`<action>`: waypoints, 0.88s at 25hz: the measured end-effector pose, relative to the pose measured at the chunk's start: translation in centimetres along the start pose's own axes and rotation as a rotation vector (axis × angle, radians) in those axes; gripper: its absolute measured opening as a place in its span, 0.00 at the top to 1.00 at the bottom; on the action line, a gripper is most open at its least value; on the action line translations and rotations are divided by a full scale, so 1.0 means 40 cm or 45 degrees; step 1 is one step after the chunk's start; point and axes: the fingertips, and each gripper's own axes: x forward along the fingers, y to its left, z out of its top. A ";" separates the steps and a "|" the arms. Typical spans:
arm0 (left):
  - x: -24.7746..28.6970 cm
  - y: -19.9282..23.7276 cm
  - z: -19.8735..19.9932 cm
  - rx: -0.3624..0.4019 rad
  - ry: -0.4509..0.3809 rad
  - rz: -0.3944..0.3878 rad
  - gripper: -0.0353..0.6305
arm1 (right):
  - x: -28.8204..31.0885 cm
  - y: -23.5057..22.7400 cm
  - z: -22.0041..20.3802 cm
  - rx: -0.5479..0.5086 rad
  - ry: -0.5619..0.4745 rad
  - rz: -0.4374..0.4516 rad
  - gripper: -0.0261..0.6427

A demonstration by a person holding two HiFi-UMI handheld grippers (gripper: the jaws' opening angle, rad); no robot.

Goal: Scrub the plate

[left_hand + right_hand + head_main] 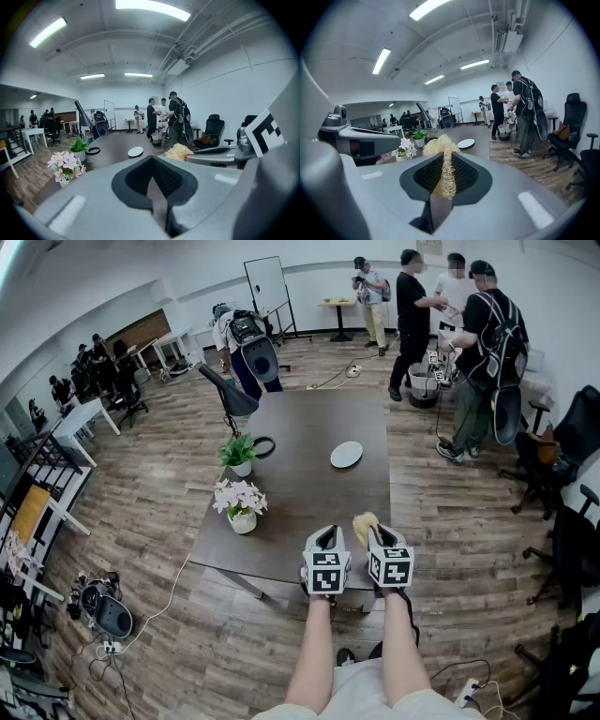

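Wood-plank flooring point(159, 465) surrounds a dark brown table point(305, 498) in a large open office, lit by ceiling strip lights. A white plate point(346, 455) lies flat on the far right part of the table, well apart from both grippers and beyond them. Along the table's left side stand a small pot of pink flowers point(240, 503) and, farther back, a potted green plant point(238, 452) with a black ring-shaped object point(264, 447) just beside it.

At the table's near edge, the person's bare forearms hold the two grippers side by side. The left gripper point(325, 534) has its jaws pressed together with nothing between them. The right gripper point(377, 532) is clamped on a straw-coloured fibrous scrubber point(363, 520). Its bushy end sticks out past the jaw tips, and a thin strand runs back between the pads. The scrubber is above the table's near edge and does not touch the plate.

Several people point(450, 306) stand in a group on the floor past the table's far right corner. Another person point(230, 334) bends over equipment near its far left corner. Black office chairs point(562, 442) stand to the right.
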 end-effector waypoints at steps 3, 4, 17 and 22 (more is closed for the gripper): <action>-0.020 -0.021 0.018 -0.116 -0.039 -0.016 0.94 | -0.009 0.020 -0.008 -0.009 0.013 -0.005 0.86; -0.034 -0.032 0.007 -0.138 -0.048 -0.033 0.94 | -0.014 0.029 -0.023 -0.029 0.023 0.003 0.86; -0.028 -0.044 -0.068 -0.237 -0.050 -0.100 0.95 | -0.061 0.010 -0.089 -0.119 0.014 0.065 0.85; 0.029 -0.051 -0.048 -0.199 -0.064 -0.033 0.94 | -0.035 -0.028 -0.057 -0.040 -0.027 0.148 0.85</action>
